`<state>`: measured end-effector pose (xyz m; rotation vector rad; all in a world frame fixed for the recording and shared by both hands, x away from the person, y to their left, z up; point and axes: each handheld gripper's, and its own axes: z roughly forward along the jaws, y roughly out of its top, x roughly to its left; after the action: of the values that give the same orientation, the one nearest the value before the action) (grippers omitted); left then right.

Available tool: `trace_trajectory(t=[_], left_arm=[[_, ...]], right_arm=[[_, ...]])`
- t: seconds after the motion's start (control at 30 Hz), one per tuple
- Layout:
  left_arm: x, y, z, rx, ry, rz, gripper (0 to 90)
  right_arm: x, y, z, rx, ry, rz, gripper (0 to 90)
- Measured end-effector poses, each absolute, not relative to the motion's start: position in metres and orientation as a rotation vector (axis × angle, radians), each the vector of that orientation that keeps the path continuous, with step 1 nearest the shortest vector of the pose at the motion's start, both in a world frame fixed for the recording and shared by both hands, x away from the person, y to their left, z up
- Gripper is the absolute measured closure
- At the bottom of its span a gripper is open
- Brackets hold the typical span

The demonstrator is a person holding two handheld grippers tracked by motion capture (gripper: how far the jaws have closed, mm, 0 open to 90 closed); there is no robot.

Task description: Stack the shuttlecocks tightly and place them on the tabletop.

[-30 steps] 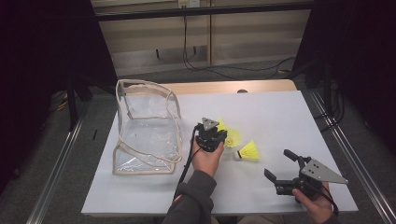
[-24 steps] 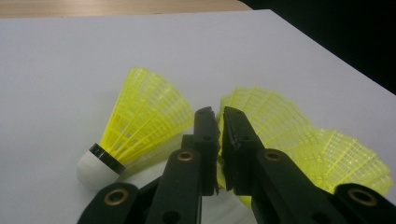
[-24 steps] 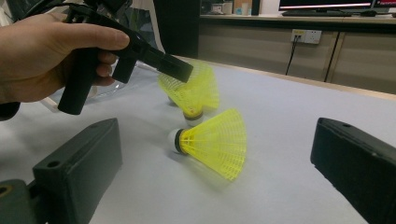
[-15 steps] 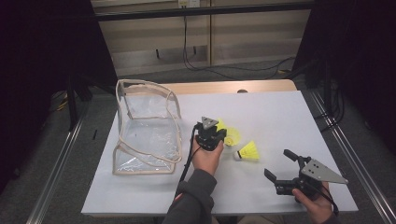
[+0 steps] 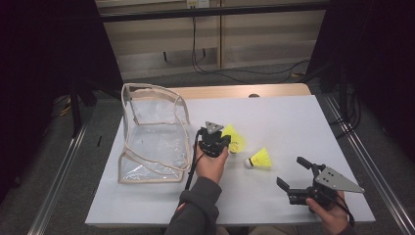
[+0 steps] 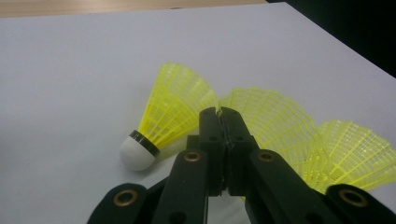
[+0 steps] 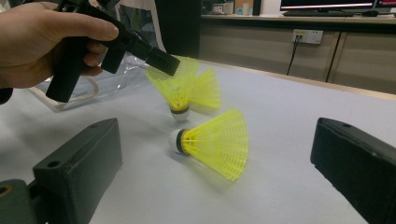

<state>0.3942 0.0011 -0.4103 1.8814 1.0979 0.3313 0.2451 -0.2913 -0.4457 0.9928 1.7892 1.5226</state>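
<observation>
Three yellow shuttlecocks with white corks lie on the white table (image 5: 293,117). My left gripper (image 5: 226,141) is shut on the skirt rim of the middle shuttlecock (image 6: 275,116), seen cork down in the right gripper view (image 7: 180,88). A second shuttlecock (image 6: 168,112) rests right beside it. The third shuttlecock (image 5: 260,159) lies on its side nearer the person, between the pair and my right gripper (image 5: 292,172). That gripper stands open near the front right edge, with the third shuttlecock (image 7: 215,142) a little ahead of its jaws.
A clear plastic bag (image 5: 151,142) with beige trim stands open on the left part of the table, just left of the left hand (image 5: 211,166). Metal rails (image 5: 372,161) run along both sides of the table.
</observation>
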Motion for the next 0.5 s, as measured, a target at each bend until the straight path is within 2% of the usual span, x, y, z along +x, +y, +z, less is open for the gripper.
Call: trace_trajectory(t=[0.5], left_arm=[[0.3933, 0.0065, -0.4081, 1.93, 1.122, 0.358, 88.6]], right_arm=[[0.2452, -0.2915, -0.4458, 0.993, 1.789, 1.525, 1.6]])
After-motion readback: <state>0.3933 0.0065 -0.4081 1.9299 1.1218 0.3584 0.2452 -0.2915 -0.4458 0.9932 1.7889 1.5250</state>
